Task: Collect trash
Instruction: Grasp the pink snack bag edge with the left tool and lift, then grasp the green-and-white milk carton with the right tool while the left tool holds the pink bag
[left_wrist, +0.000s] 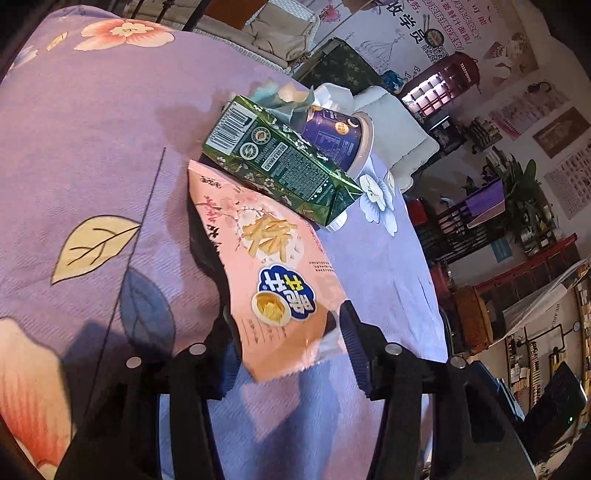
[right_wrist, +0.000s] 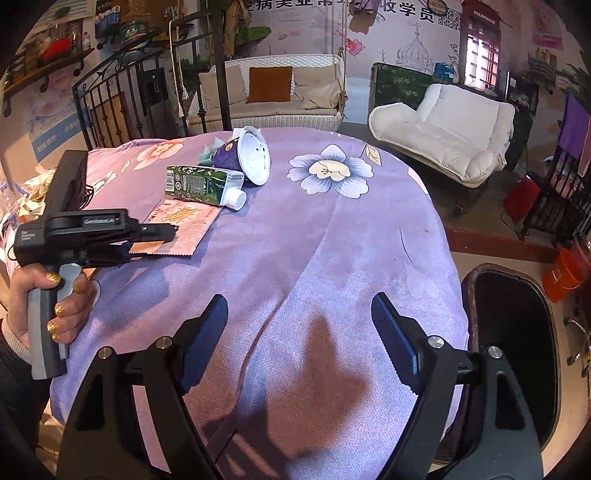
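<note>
Left wrist view first: the left claw (left_wrist: 288, 332) has the pink snack bag (left_wrist: 273, 280) lying between its ribbed dark fingers (left_wrist: 352, 339). The near end of that flat, glossy, zigzag-edged packet sits in the gap, and the claw stands partly apart; whether the pads are pressing on the bag I cannot tell. Just beyond the bag lies a green carton (left_wrist: 273, 162), boxy and printed, tipped on its side over the bag's far end. Touching it behind is a round purple cup (left_wrist: 332, 133) on its side, with crumpled tissue (left_wrist: 328, 94) stuffed at its far end. All rest on a woven purple bedspread (left_wrist: 92, 166) with big flowers and leaves.

Right wrist view, left to right: a hand (right_wrist: 40, 306) grips the grey handle of the left claw, whose tip reaches the snack bag. The right claw (right_wrist: 299, 332) hangs wide apart over bare cloth, nothing in it, well apart from the trash. At far right, a dark bin (right_wrist: 517, 332) beside the bed.
</note>
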